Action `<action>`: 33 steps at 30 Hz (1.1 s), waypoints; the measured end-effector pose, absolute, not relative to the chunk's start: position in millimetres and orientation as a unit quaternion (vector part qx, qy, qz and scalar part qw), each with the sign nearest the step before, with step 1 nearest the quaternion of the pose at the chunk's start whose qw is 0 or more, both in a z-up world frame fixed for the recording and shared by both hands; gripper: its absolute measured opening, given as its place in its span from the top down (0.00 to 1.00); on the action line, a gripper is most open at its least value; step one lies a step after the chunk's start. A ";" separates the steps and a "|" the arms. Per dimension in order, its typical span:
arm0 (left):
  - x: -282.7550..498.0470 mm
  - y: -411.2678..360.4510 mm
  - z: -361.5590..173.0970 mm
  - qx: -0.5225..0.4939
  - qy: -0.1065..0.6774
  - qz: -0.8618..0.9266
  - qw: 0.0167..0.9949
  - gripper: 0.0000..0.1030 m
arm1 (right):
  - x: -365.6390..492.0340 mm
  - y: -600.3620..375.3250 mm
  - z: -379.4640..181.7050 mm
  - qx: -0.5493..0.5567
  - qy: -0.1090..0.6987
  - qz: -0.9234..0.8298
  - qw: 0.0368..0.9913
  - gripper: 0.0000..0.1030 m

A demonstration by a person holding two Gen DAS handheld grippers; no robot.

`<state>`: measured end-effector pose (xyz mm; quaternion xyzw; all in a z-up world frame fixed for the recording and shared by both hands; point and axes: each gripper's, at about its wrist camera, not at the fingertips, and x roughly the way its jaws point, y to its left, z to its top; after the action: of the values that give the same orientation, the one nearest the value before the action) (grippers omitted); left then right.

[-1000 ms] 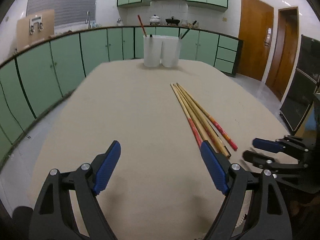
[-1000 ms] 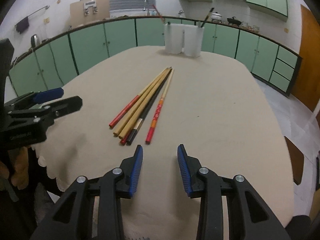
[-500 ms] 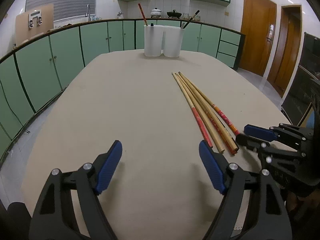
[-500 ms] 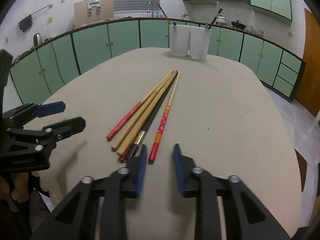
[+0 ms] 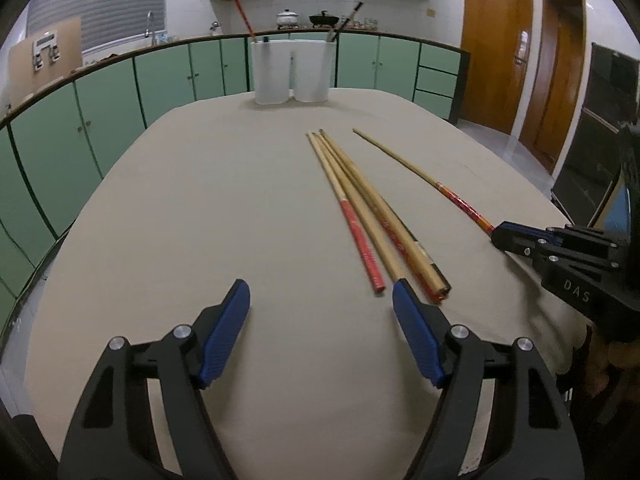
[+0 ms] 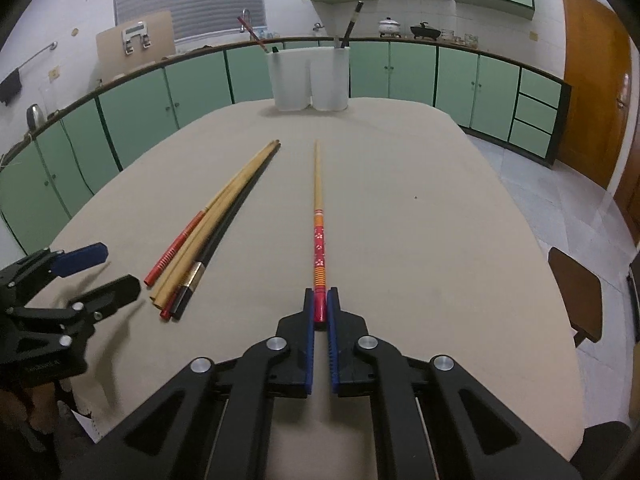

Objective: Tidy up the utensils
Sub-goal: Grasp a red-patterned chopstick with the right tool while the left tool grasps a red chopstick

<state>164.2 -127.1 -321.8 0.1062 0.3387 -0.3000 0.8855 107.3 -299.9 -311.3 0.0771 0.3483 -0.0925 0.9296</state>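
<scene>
My right gripper [image 6: 321, 312] is shut on the red end of a patterned chopstick [image 6: 319, 216], which points straight ahead, apart from the others. It also shows in the left wrist view [image 5: 424, 178], with the right gripper [image 5: 500, 236] at its near end. A bundle of several chopsticks [image 6: 208, 232] lies on the table to its left, and in the left wrist view [image 5: 372, 216] just ahead of my left gripper [image 5: 320, 312], which is open and empty. A white twin holder [image 6: 308, 80] with a few utensils stands at the table's far end.
The table has a beige cloth [image 5: 200, 220] with a scalloped near edge. Green cabinets [image 6: 132, 108] curve around behind. A brown chair seat [image 6: 576, 292] stands at the right of the table. Wooden doors [image 5: 496, 48] are at the far right.
My right gripper has closed on the patterned chopstick and pulled it to the right, away from the bundle. My left gripper has edged forward, still open.
</scene>
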 end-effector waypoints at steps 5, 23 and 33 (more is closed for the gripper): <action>163.0 -138.6 -324.4 0.109 0.339 -0.301 0.885 0.31 | 107.0 -300.9 -312.2 0.080 0.347 -0.091 0.930 0.94; 168.3 -145.3 -327.3 0.115 0.336 -0.284 0.891 0.41 | 107.2 -302.0 -313.0 0.083 0.346 -0.091 0.930 0.94; 172.1 -137.1 -326.3 0.103 0.319 -0.231 0.913 0.95 | 109.6 -296.2 -314.2 0.070 0.344 -0.108 0.930 0.93</action>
<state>172.1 -137.1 -326.3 0.1028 0.3190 -0.2314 0.9133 109.6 -296.2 -314.2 0.0701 0.3443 -0.1085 0.9299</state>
